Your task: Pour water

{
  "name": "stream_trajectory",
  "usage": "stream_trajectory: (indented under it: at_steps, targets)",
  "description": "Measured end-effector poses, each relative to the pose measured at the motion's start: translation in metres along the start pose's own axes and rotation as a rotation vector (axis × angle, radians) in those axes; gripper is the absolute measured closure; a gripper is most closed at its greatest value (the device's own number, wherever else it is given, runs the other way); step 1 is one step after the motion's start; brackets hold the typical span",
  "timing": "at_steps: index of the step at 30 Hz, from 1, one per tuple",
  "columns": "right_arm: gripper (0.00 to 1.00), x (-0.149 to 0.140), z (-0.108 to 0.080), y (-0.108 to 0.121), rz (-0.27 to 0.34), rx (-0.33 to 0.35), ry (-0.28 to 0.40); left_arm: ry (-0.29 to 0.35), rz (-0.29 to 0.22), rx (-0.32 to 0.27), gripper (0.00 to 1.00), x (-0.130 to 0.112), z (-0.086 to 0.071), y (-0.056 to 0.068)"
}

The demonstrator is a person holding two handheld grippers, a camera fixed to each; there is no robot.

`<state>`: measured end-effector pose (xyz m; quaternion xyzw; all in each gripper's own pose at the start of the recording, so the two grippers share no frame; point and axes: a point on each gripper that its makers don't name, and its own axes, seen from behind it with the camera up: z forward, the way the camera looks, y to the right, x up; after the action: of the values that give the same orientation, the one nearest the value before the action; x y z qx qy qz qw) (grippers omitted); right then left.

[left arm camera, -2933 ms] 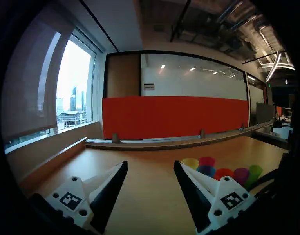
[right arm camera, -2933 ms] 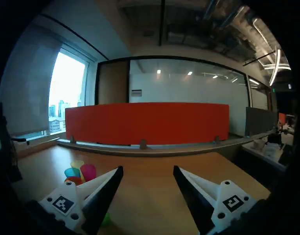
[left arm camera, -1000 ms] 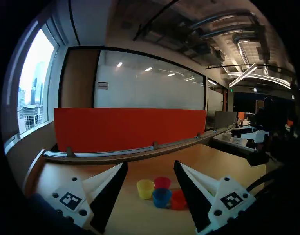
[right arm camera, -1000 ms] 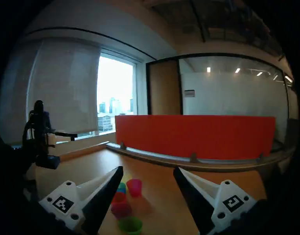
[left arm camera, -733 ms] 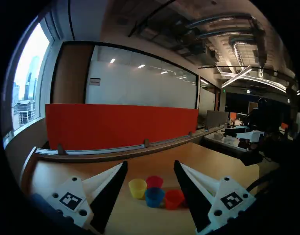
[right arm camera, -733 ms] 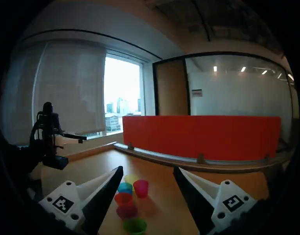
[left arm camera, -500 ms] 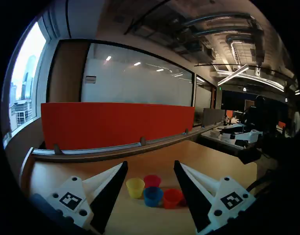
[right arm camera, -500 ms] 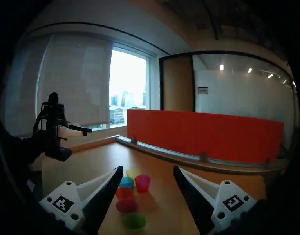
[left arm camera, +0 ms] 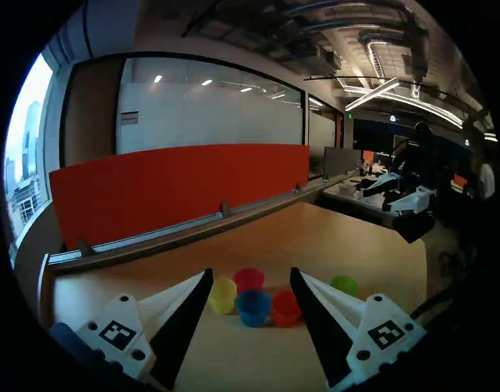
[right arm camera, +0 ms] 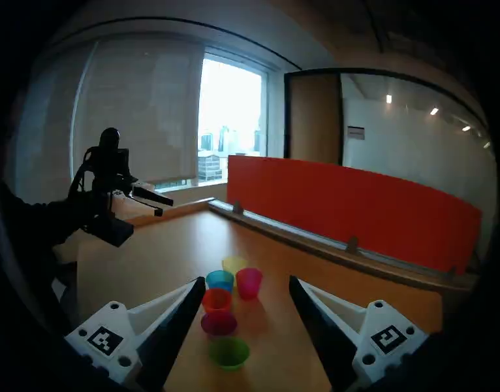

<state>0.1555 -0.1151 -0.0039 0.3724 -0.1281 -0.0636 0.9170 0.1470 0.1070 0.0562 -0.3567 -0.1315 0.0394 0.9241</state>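
Both tools hang in the air over the wooden desk (right arm camera: 145, 255), and neither touches anything. The left gripper (left arm camera: 250, 271) has its jaws spread wide with nothing in them. The right gripper (right arm camera: 247, 279) is the same, wide apart and empty.

The cups stand upright in a tight cluster on the desk, in front of the red partition (left arm camera: 185, 183). In the right gripper view there are six. A yellow cup (right arm camera: 234, 262) is farthest off, with a blue cup (right arm camera: 219, 280) and a pink cup (right arm camera: 249, 282) side by side before it. Then an orange cup (right arm camera: 217, 299), a purple cup (right arm camera: 219, 322) and a green cup (right arm camera: 228, 353) come nearer in a line. They stand so close that I cannot tell which ones touch. Their insides are in shadow, so I cannot tell whether any holds water.

In the left gripper view that gripper's own right finger cuts off one edge of the orange cup and the foot of the green cup. In the right gripper view the left gripper shows at the far left, held out from a dark sleeve (right arm camera: 34, 222). The hand itself is too dark to make out.
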Motion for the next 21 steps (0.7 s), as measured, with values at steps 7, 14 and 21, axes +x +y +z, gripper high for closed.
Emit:
stream_trajectory:
  at_steps: [7,14,21]
  targets:
    - [0.01,-0.013,-0.001,-0.001,-0.017,0.034,-0.058,-0.046,0.047,-0.063,0.13,-0.008,0.008,0.010]
    - [0.01,-0.023,-0.001,-0.007,-0.025,0.058,-0.088,-0.085,0.064,-0.093,0.13,-0.018,0.015,0.013]
    - [0.01,-0.041,-0.001,-0.010,-0.028,0.069,-0.127,-0.127,0.074,-0.104,0.13,-0.035,0.024,0.012]
